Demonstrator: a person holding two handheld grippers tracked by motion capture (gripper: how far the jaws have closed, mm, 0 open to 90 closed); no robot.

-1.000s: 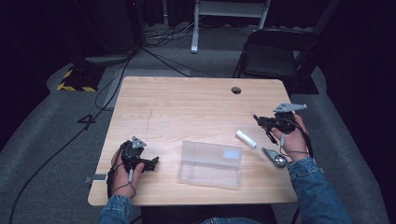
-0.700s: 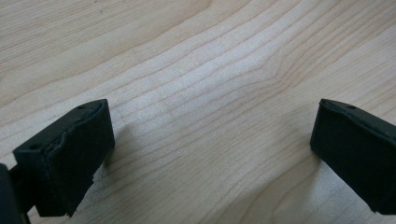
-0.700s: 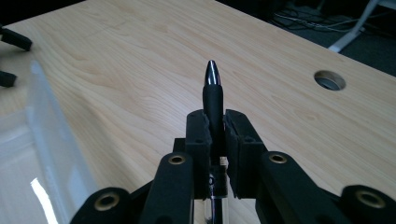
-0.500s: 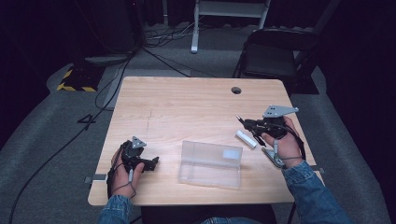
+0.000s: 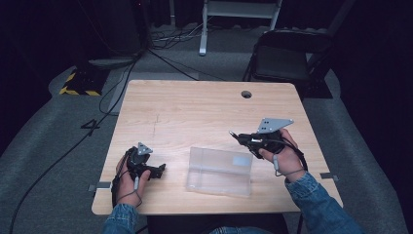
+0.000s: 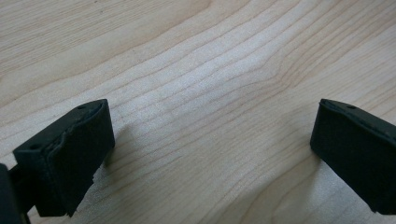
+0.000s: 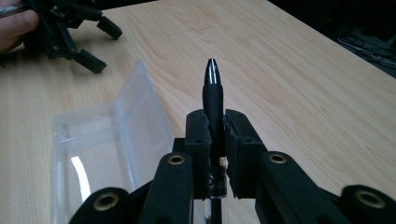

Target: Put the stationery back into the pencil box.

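Two-handed work at a wooden table (image 5: 195, 107). Pictured in the right gripper (image 5: 243, 139): a black pen (image 7: 213, 100), clamped lengthwise between jaws drawn in tight on its barrel, tip pointing forward, carried above the tabletop just beside the far right corner of an open clear plastic case (image 5: 219, 170).

Best done, judging by the layout, by lining the pen up with the long side of the case, lowering it level into the tray and letting go only once seated flat. Risked otherwise a roll over the low rim, or a knock against light plastic likely to slide.

Rested near the table's front left corner, well apart from the case: the left gripper (image 5: 157, 169), jaws spread wide over bare wood, holding nothing. Looked free to steady the case if needed.

Near the far edge, a round cable hole (image 5: 246, 94); behind the table, a dark chair (image 5: 287, 53) and floor cables (image 5: 165, 61). Found nothing between pen and case.
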